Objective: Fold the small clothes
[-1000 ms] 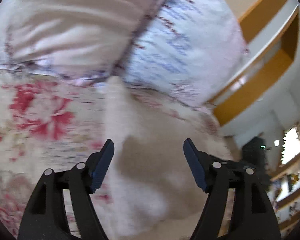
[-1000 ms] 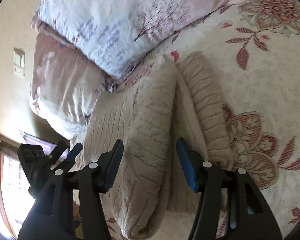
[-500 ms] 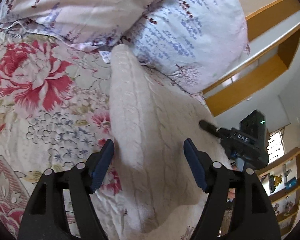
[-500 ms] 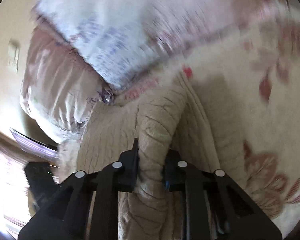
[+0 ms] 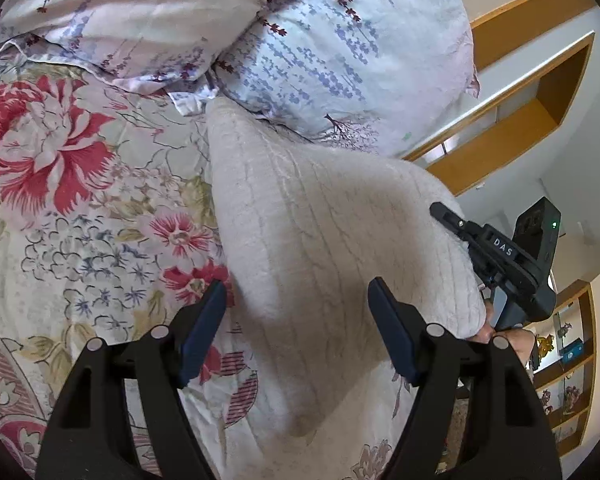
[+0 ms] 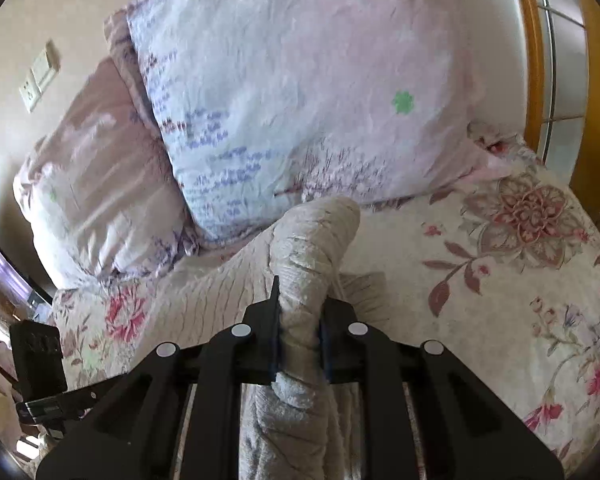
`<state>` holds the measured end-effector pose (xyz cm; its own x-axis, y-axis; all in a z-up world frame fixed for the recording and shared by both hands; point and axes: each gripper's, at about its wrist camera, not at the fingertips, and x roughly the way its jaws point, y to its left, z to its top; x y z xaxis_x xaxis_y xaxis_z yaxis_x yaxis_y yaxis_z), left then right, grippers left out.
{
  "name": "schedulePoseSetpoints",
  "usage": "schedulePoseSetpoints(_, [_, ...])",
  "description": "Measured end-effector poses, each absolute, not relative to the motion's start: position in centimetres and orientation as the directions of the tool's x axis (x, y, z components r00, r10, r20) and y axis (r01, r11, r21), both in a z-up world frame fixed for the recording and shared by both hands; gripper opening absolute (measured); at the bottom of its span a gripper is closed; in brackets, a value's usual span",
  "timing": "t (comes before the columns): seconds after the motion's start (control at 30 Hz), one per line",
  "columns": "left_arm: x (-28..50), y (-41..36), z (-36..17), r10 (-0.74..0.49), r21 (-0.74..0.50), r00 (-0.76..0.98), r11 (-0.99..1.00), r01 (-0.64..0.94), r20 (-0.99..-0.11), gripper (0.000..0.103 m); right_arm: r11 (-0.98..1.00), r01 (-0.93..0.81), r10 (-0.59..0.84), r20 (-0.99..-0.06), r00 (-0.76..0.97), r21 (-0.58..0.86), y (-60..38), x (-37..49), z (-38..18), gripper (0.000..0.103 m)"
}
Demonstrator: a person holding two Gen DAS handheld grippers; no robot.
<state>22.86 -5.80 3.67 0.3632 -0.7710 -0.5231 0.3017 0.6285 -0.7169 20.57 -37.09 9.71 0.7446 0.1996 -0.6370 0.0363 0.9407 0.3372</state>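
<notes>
Right claw (image 6: 300,346) is closing, its pads already clamped on a bunched fold of the cream knit sweater (image 6: 308,248), lifting it off the floral bedspread (image 6: 520,300). Left claw (image 5: 298,330) hangs released over the other side. So folding's barely started: most of it is left.

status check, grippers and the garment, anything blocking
Right gripper closing on bunched cream knit garment. Left gripper open, straddling it. Floral pillows just beyond.
</notes>
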Motion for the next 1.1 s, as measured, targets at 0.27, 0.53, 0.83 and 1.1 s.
schedulePoseSetpoints(0.27, [22.8,-6.4,3.5,-0.786,-0.730,0.317,0.614,0.301,-0.531,0.072,0.895,0.182,0.218,-0.755,0.618,0.407,-40.5,21.8,4.2,0.026])
schedulePoseSetpoints(0.53, [21.1,-6.1,4.0,-0.770,-0.728,0.305,0.633,0.262,-0.560,0.069,0.834,0.135,0.325,-0.674,0.663,0.534,-42.1,14.6,5.7,0.048])
schedulePoseSetpoints(0.83, [18.4,-6.8,4.0,-0.730,-0.683,0.301,0.682,0.260,-0.614,0.052,0.850,0.064,0.361,-0.666,0.652,0.523,-40.0,11.0,5.0,0.035])
schedulePoseSetpoints(1.1, [18.6,-6.3,2.5,-0.726,-0.691,0.289,0.686,0.231,-0.624,0.016,0.869,0.005,0.349,-0.621,0.702,0.494,-38.7,10.4,6.7,0.011])
